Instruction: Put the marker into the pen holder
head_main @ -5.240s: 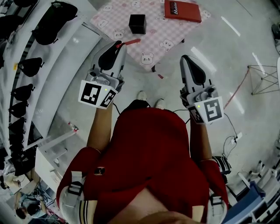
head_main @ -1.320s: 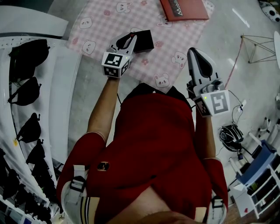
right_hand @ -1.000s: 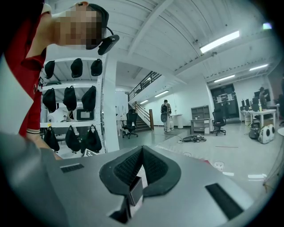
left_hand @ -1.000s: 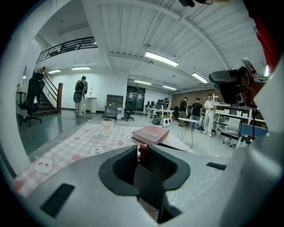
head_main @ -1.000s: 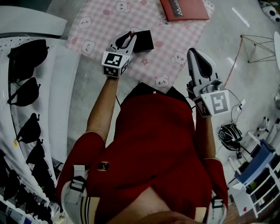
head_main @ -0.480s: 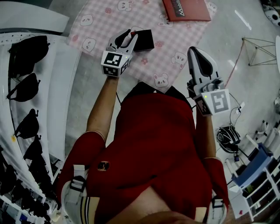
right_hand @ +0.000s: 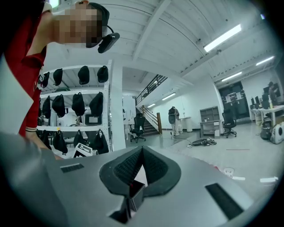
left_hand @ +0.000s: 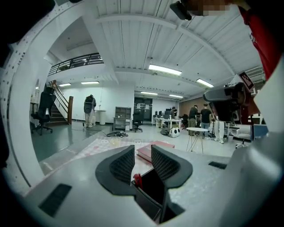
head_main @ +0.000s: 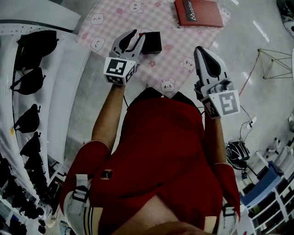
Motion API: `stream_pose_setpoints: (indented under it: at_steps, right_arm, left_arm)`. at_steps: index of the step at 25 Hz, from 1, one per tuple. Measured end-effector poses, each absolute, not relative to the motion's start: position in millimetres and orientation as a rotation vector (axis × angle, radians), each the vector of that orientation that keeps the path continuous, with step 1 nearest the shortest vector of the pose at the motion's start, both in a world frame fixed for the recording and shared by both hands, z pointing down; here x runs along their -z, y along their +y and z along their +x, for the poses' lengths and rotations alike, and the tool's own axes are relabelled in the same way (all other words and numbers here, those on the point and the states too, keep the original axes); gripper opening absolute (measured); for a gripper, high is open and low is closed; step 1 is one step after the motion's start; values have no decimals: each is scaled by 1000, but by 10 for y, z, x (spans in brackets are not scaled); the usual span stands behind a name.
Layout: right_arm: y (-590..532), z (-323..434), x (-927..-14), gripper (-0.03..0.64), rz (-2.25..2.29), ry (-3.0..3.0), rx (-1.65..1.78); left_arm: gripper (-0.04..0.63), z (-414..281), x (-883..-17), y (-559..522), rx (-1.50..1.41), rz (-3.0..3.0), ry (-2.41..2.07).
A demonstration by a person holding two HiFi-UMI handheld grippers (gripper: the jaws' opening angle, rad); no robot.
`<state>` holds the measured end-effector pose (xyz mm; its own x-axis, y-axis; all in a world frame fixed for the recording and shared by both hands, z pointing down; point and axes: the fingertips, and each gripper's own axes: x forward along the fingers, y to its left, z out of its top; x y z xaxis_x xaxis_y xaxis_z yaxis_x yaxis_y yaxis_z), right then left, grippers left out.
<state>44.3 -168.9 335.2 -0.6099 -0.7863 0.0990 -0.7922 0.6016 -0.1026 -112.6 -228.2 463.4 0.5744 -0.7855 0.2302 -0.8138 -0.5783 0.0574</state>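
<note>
The black square pen holder [head_main: 151, 42] stands on a pink checked cloth [head_main: 179, 41]. My left gripper [head_main: 138, 36] hangs right at the holder's left side with its jaws apart. In the left gripper view, the red end of the marker [left_hand: 137, 179] pokes up at the near rim of the pen holder [left_hand: 153, 188], low between the fingers of the open left gripper [left_hand: 143, 150]; neither pad touches it. My right gripper [head_main: 200, 50] is held over the cloth's near right corner, shut and empty, its pads meeting in the right gripper view [right_hand: 142, 150].
A red book [head_main: 198, 11] lies at the cloth's far right and also shows beyond the left jaws [left_hand: 155, 150]. White shelves with black bags [head_main: 34, 46] run along the left. A wire stand [head_main: 275, 59] and floor cables sit to the right.
The left gripper carried the red marker from the cloth's near edge to the pen holder, then spread its jaws off it in the last half second. The right gripper barely moved.
</note>
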Motion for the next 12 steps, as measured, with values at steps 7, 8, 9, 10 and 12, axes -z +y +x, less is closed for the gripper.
stream_pose_setpoints:
  at_steps: [7,8,9,10,12]
  right_arm:
    - [-1654,424,-3233,-2,1297,-2841,-202]
    - [-1644,414,-3212,-2,1286,-2853,-200]
    - [-1632,405,-3193,-2,1276,-2865,-201]
    - [-1619,401,-3177,-2,1268,-2876,-203]
    - [-1591,399,-3150,-2,1254,-2894,-200]
  left_arm:
    - [101,-1001,-4068,-1998,-126,2666,-1375]
    - [97,-975,-3996,-1953,-106,2669,-1373]
    - [93,-946,-3932,-1906,-91,2673,-1369]
    - [89,-913,-3874,-1860,-84,2679,-1364]
    - [74,-844,-3773,-1769,-79,2697,-1357]
